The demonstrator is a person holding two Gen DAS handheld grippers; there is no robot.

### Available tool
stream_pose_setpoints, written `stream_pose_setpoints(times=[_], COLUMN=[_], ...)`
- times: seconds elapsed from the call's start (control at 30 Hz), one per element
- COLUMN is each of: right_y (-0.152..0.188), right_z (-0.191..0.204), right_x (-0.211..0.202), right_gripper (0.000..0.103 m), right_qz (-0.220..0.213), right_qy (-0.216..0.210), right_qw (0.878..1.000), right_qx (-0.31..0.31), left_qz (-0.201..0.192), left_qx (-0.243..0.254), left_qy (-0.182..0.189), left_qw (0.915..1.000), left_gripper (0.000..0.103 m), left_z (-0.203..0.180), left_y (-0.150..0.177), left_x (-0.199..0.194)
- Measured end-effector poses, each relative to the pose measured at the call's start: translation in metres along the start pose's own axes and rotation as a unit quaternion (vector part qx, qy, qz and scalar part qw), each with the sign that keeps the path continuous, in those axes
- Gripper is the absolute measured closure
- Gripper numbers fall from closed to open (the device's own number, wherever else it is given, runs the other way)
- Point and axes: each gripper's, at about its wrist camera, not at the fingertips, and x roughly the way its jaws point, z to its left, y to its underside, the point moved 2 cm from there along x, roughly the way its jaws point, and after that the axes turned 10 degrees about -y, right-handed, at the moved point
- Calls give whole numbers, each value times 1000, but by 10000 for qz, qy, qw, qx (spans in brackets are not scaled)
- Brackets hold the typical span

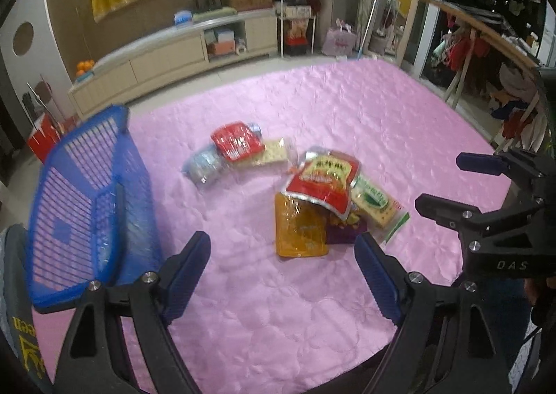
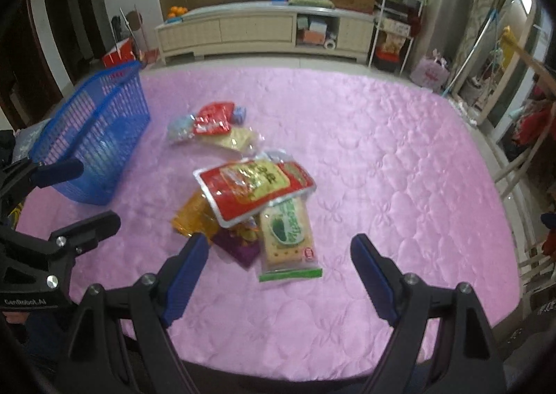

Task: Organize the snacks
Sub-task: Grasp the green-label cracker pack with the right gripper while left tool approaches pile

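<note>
I'm looking over a pink quilted cover point(image 2: 382, 150), with the blue slatted basket point(image 2: 100, 136) standing empty at its left edge. Near the middle, the snack packets are lying in two loose heaps, a big red pouch point(image 2: 250, 189) topping the nearer one. I'm holding the left gripper point(image 1: 283, 255) and the right gripper point(image 2: 279, 258) wide open and empty above them. I judge this the approach: next, closing on one packet.

A blue slatted basket point(image 2: 93, 136) stands empty at the left on the pink quilted cover. Near it lie two loose heaps of snacks: a small red packet point(image 2: 212, 119) over pale ones, and a large red pouch point(image 2: 250, 189) atop an orange packet point(image 2: 193, 216) and a green-labelled cracker pack point(image 2: 288, 241).
</note>
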Motion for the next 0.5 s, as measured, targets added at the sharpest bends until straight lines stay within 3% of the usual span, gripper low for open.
stream_pose_setpoints(times=[0.5], right_y=[11], right_z=[-35], right_x=[96], right_gripper=[16], right_qz=[1051], right_qy=[-367], right_qw=[9934], right_qx=[-271], left_qz=[882], left_qx=[78], left_qy=[238], left_qw=[9958], left_gripper=[20], left_z=[-21], left_y=[10], left_x=[95])
